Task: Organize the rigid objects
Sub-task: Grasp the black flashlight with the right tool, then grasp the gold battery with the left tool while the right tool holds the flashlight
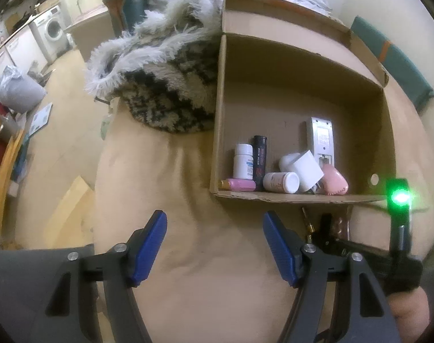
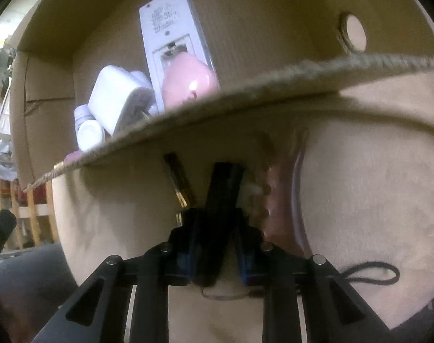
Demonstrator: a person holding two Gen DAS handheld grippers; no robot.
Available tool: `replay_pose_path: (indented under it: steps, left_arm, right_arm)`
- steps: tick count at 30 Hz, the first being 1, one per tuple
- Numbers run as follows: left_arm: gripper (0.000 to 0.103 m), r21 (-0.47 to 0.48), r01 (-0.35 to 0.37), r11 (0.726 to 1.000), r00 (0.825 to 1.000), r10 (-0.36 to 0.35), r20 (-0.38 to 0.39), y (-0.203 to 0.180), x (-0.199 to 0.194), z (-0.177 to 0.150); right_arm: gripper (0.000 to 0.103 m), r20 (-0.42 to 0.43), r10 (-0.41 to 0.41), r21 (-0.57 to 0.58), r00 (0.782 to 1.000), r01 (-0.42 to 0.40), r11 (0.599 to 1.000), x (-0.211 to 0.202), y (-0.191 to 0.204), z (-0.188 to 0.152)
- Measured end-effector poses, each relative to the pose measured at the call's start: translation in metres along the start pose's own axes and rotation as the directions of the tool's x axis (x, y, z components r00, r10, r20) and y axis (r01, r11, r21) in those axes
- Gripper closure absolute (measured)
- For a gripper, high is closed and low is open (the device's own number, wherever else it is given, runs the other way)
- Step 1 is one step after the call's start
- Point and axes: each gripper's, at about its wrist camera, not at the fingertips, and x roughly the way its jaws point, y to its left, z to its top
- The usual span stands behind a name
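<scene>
The left tool [image 1: 215, 245] hovers over the beige bed cover [image 1: 171, 188] with its blue pads spread wide and nothing between them, just short of the near wall of an open cardboard box [image 1: 288, 197]. The right tool [image 2: 215, 245] sits low against that same wall from outside, clenched on a dark, flat, oblong object [image 2: 222, 197] whose identity the blur hides; it stands up between the pads, leaning toward the cardboard. Just beside it on the cover lie a slim black-and-gold tube [image 2: 178, 183] and a pinkish, glossy item [image 2: 285, 197], too smeared to name. Inside the box, gathered along the near wall, are a white pill bottle [image 1: 243, 164] standing upright, a black cylinder [image 1: 259, 164] touching it, a pink bottle with a gold cap [image 1: 239, 185] lying flat, another white bottle [image 1: 281, 182] on its side, a white charger block [image 1: 305, 168] tilted over it, a pink rounded gadget [image 1: 334, 181], and a white remote [image 1: 321, 140] with its battery bay open, lying behind the pink gadget. A shaggy black-and-cream throw [image 1: 165, 85] lies heaped against the box's left side.
</scene>
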Motion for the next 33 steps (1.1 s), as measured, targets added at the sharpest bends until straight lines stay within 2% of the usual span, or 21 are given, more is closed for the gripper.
replay_pose_path:
  steps: [2,6,13,16,18,21,23,29,33]
  left_arm:
    - [0.036,0.001,-0.009,1.000,1.000,0.009,-0.008,0.000,0.004,-0.001]
    - [0.036,-0.018,-0.016,1.000,0.999,0.016,-0.031,0.004,0.010,-0.001]
    - [0.036,-0.037,-0.010,0.999,0.999,0.009,-0.033,0.004,0.010,0.001]
    - [0.036,-0.025,-0.008,1.000,0.999,0.007,-0.038,0.000,0.011,0.000]
    - [0.036,-0.032,0.001,0.999,0.999,-0.002,-0.048,0.000,0.013,-0.001]
    - [0.036,-0.069,0.049,0.996,0.996,-0.054,-0.072,0.001,0.016,-0.002]
    - [0.036,-0.080,0.046,0.996,0.996,-0.052,-0.076,-0.001,0.018,-0.004]
    - [0.036,-0.088,0.048,0.995,0.995,-0.055,-0.079,-0.010,0.022,-0.004]
    - [0.036,-0.127,0.074,0.989,0.989,-0.089,-0.114,-0.011,0.030,-0.007]
  right_arm:
    - [0.083,0.022,0.000,-0.001,1.000,0.000,1.000,-0.003,0.000,-0.002]
    - [0.083,0.068,-0.010,-0.036,0.998,0.012,0.999,-0.017,0.007,-0.010]
    - [0.083,0.117,0.044,-0.063,0.992,-0.037,0.997,-0.056,0.016,-0.029]
    - [0.083,0.175,0.070,-0.069,0.982,-0.059,0.996,-0.077,0.019,-0.037]
    - [0.083,0.236,0.092,-0.078,0.967,-0.075,0.994,-0.099,0.018,-0.040]
    - [0.083,0.332,0.124,-0.119,0.935,-0.089,0.989,-0.134,0.019,-0.040]
    - [0.083,0.384,0.135,-0.149,0.913,-0.083,0.985,-0.156,0.017,-0.031]
    - [0.083,0.473,0.183,-0.230,0.862,-0.080,0.970,-0.196,0.013,-0.010]
    - [0.083,0.488,0.185,-0.250,0.853,-0.067,0.966,-0.194,0.007,0.000]
